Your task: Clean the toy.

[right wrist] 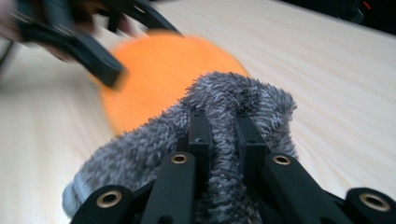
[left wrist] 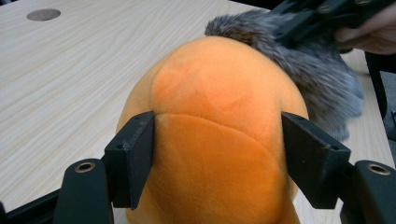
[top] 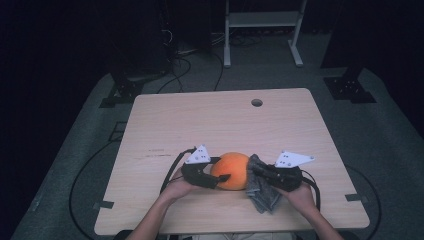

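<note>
- The orange plush ball (top: 233, 170) sits on the wooden table (top: 220, 120), near the front edge and about midway between the table's left and right edges.
- No brand, label or writing can be read on the plush; only its stitched seams show in the left gripper view. A faint dark mark lies on the tabletop to the left of the left gripper, too small to read.
- The left gripper (left wrist: 217, 158) straddles the ball from the left, its two black pads against the plush on either side, grasping it.
- The grey furry cloth (top: 261, 189) lies just beside the ball on its right, touching it and reaching toward the front edge.
- The right gripper (right wrist: 223, 128) is clenched on a raised fold of that cloth, the fur bunched between its narrow jaws; the orange ball sits blurred beyond it.
- The person's forearms come in from the bottom of the high view, one hand on each gripper, with cables trailing off the left and right sides of the table.
- The whole far half of the table is open, up to a round cable hole (top: 256, 102) near the far edge.
- Open surface also lies to the left of the left gripper and to the right of the right one; the strip before the front edge is narrow.
</note>
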Demonstrator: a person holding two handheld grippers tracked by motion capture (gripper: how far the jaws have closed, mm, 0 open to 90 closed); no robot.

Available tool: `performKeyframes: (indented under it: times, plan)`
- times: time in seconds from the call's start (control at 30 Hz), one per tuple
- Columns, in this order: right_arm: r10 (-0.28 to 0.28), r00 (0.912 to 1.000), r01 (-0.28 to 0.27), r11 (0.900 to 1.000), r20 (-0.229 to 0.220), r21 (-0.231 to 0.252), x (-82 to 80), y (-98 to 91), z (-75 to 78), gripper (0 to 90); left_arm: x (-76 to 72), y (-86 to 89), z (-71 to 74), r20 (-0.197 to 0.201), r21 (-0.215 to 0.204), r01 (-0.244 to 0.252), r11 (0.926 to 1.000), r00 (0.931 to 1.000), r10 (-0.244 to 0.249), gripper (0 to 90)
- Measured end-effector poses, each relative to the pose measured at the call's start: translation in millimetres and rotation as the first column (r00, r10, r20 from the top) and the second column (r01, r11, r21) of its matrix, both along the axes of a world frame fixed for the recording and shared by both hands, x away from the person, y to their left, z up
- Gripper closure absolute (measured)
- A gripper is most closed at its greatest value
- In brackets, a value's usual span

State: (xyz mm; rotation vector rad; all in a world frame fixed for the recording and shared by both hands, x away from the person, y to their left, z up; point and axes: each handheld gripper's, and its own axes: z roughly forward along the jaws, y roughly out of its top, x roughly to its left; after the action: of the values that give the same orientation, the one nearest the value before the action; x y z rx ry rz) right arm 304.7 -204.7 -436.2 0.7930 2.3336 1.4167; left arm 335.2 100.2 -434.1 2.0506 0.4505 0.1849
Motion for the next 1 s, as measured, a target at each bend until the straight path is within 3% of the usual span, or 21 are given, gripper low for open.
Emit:
performKeyframes:
  times: [0.07, 0.1, 0.27, 0.33, 0.43, 0.6, 0.7, 0.87, 0.93, 1.0]
  plan:
    - [-0.032, 0.9993, 0.031, 0.9988, -0.021, -0.038, 2.3, -7.6, -6.3, 79.3, 0.1, 1.2, -0.6, -0.006, 0.0, 0.002, 1.0, 1.0, -0.002, 29.7]
    - [-0.034, 0.9989, 0.033, 0.9989, -0.031, -0.033, 2.4, -10.3, -7.7, 79.2, 0.0, 1.2, -0.6, -0.006, 0.001, 0.003, 1.0, 1.0, -0.003, 29.7]
    - [0.019, 0.9998, -0.019, 0.9965, -0.004, 0.081, -3.8, -9.3, 5.0, 79.0, 0.6, -0.3, -1.7, -0.02, 0.006, 0.012, 0.9999, 0.9997, -0.012, 30.8]
    - [0.048, 0.9988, -0.049, 0.9943, 0.015, 0.095, -4.8, -0.2, 9.3, 79.0, 0.8, 0.4, -1.6, -0.025, 0.009, 0.008, 0.9999, 0.9997, -0.008, 30.9]
    - [0.065, 0.9978, -0.065, 0.996, 0.011, 0.061, -3.5, 10.1, 5.7, 79.1, 1.6, 4.1, -2.5, -0.036, 0.013, 0.003, 0.9999, 0.9994, -0.003, 31.0]
    - [0.021, 0.9992, -0.02, 0.9997, -0.034, 0.017, -2.3, 1.1, -4.1, 79.0, 2.3, 5.6, -3.0, -0.042, 0.008, 0.0, 1.0, 0.9991, 0.0, 30.9]
    - [-0.001, 0.9979, 0.0, 1.0, -0.064, -0.003, -2.8, -8.1, -9.7, 78.9, -0.6, 3.6, -2.4, -0.023, 0.019, 0.017, 0.9997, 0.9996, -0.017, 31.0]
    - [0.035, 0.9994, -0.034, 0.9951, -0.008, 0.093, -5.6, -4.2, 7.0, 78.7, -8.2, -3.9, -1.8, 0.032, 0.047, 0.056, 0.9973, 0.9978, -0.058, 31.5]
    - [0.047, 0.9989, -0.047, 0.9944, 0.0, 0.095, -3.6, 1.0, 8.9, 78.6, -9.5, -2.9, -1.5, 0.032, 0.049, 0.063, 0.9968, 0.9974, -0.065, 31.5]
    - [0.06, 0.9979, -0.058, 0.9942, -0.025, 0.091, -1.7, 4.3, 5.0, 78.6, -11.2, -1.2, -0.5, 0.035, 0.037, 0.084, 0.9958, 0.9957, -0.085, 28.8]
